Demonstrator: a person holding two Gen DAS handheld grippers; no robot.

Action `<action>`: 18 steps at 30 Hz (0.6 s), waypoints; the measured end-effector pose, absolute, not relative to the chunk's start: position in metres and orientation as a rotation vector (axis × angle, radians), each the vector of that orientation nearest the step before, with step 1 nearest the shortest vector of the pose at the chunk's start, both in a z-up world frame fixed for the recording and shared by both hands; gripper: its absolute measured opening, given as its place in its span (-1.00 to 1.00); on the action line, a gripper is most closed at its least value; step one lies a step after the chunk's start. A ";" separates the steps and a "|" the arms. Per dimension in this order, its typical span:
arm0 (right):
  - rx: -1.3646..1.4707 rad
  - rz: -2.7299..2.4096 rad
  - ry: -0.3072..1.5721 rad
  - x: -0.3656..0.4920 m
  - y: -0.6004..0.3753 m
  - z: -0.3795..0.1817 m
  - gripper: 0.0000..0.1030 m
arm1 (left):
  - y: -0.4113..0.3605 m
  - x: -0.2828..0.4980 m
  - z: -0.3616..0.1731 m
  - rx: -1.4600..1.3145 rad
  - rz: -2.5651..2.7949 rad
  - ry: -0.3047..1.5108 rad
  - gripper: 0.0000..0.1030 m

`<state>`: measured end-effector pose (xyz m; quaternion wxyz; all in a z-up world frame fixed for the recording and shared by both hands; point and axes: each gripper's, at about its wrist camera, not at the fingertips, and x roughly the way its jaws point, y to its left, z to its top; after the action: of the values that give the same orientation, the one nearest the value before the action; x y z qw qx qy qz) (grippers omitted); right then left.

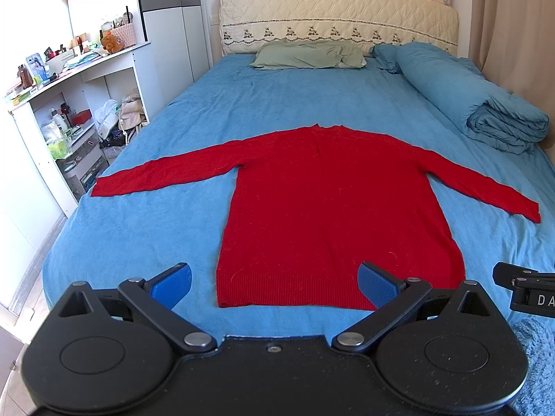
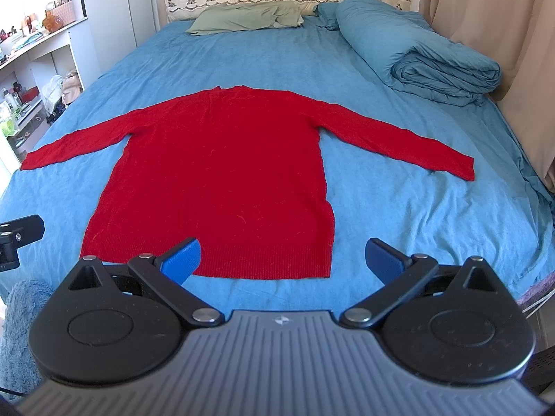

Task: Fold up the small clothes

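While the left gripper point(image 1: 274, 282) hangs with its jaws wide apart and empty over the near-left hem, the red sweater point(image 1: 326, 204) lies flat on the blue bed point(image 1: 138, 228), straight ahead, collar pointing away (sleeves spread sideways). Likewise parted and empty, the right gripper point(image 2: 282, 256) sits nearer the hem's right corner.
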<state>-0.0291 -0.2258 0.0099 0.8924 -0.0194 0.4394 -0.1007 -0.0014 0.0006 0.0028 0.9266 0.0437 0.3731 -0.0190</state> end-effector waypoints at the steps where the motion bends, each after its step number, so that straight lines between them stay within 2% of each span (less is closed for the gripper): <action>1: -0.042 -0.209 0.912 -0.029 -0.226 0.010 1.00 | 0.001 -0.002 0.002 0.088 -0.039 0.762 1.00; 11: -0.041 -0.209 0.910 -0.029 -0.226 0.010 1.00 | 0.000 0.001 0.006 0.085 -0.045 0.733 1.00; 18: 0.024 -0.251 0.879 -0.012 -0.253 0.016 1.00 | -0.009 0.054 0.021 0.052 -0.093 0.693 1.00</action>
<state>-0.0120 -0.2529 0.0157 0.8973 0.0115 0.4244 -0.1211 0.0542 -0.0089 0.0212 0.9393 0.0253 0.3392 -0.0456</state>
